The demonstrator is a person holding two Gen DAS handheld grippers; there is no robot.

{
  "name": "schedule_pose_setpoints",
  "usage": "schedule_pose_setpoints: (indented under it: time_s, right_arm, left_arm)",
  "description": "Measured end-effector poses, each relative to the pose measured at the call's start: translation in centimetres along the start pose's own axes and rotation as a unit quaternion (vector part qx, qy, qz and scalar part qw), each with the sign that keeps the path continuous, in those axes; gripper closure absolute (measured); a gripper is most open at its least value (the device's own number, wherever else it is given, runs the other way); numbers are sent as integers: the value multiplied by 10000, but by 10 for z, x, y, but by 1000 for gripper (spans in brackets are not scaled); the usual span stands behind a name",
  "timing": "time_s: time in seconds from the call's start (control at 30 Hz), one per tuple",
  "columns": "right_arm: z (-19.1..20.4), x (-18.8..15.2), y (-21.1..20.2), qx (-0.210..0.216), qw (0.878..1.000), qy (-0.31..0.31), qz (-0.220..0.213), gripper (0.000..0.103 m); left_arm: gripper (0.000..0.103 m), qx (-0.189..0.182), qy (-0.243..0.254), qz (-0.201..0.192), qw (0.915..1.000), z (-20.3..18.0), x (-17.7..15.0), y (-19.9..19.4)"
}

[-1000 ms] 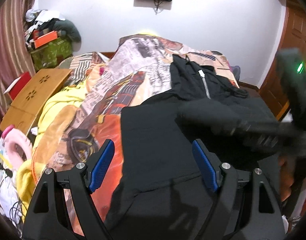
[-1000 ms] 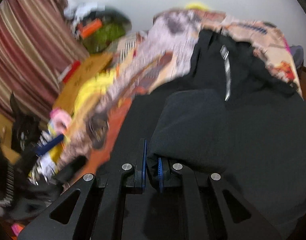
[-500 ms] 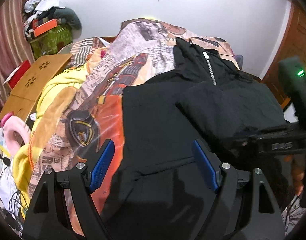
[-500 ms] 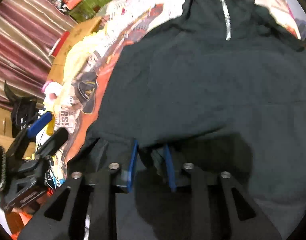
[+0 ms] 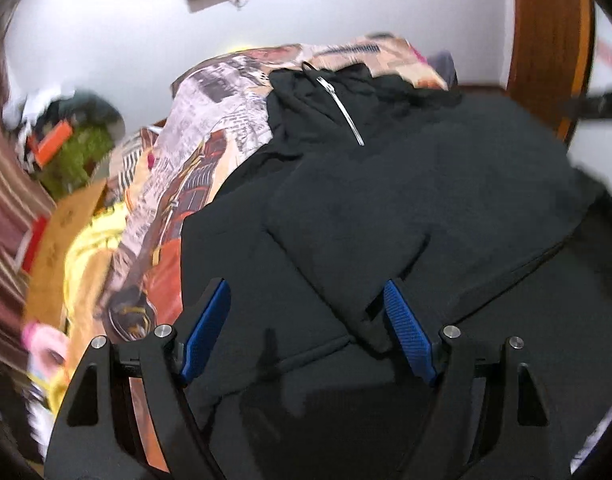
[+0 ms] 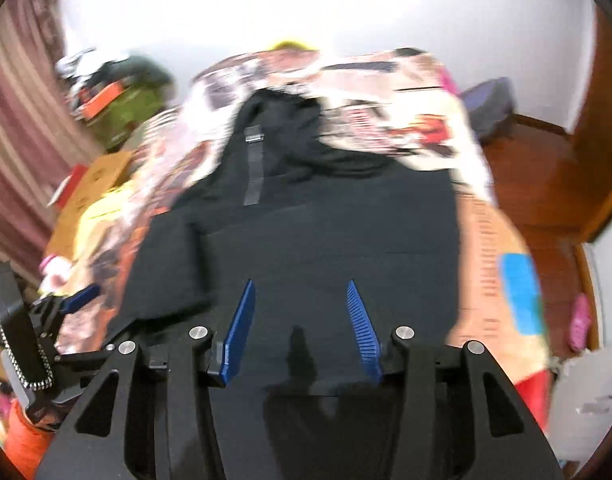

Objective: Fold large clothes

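A black zip-neck sweatshirt [image 5: 386, 200] lies spread on a bed with a printed cover [image 5: 210, 120], its silver zipper [image 5: 346, 110] at the far end. One sleeve [image 5: 346, 256] lies folded diagonally across the body. My left gripper [image 5: 306, 320] hovers open over the near hem and the sleeve's cuff, pads clear of the cloth. In the right wrist view the same sweatshirt [image 6: 326, 240] fills the middle. My right gripper [image 6: 300, 316] hangs above its lower part, jaws opening, nothing between the blue pads. The left gripper [image 6: 66, 308] shows at that view's left edge.
A green bag with piled things [image 5: 78, 148], a wooden lap tray [image 5: 66, 224] and yellow bedding [image 5: 90, 248] crowd the bed's left side. A striped curtain [image 6: 22, 140] hangs left. A wooden door [image 5: 546, 40] and wooden floor [image 6: 546, 184] lie right.
The right gripper let go of the black sleeve, which now lies across the body, and drew back to the right and up while opening. The left gripper swung right and rolled, staying open.
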State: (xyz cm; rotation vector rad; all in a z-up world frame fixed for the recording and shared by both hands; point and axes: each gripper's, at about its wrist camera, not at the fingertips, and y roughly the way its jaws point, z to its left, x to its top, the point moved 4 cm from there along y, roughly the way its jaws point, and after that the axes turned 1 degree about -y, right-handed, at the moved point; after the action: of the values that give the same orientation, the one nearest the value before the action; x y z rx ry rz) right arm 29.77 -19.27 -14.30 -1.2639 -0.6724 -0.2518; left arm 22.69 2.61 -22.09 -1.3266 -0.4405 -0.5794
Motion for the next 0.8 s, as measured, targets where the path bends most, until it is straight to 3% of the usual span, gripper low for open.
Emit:
schedule_pose_setpoints:
  time_s: [0.2,0.27,0.37,0.43,0.63,0.73,0.8]
  right_arm:
    - [-54,-13,4,-379,9983,432,114,59]
    - [-64,-18,9,-415,9973,570,189,59]
    - [-73,-24,10,-402,9966,665,269,59]
    - [-74,-27,11,-372,9967,653,297,59]
    - [-64,-33,22,-261,9981,445,326,59]
    - [-56,-39,30,-211,9981,428,387,59]
    - [-53,-42,34,-269,9980,417,380,59]
  left_arm:
    - [45,148,318,280,9990,-21,3,37]
    - [67,159,256,254,9992,-19,10,42]
    - [84,-7,-7,149,9999,-9,27,41]
    - [90,-117,-189,-9,9998,1,40,31]
    - [92,-618,-747,-749,9925,41,72,-18]
    - [92,-547,-666,-958,9917,51,75,-29]
    - [88,-385,-613,-894,9934,54,69,-24]
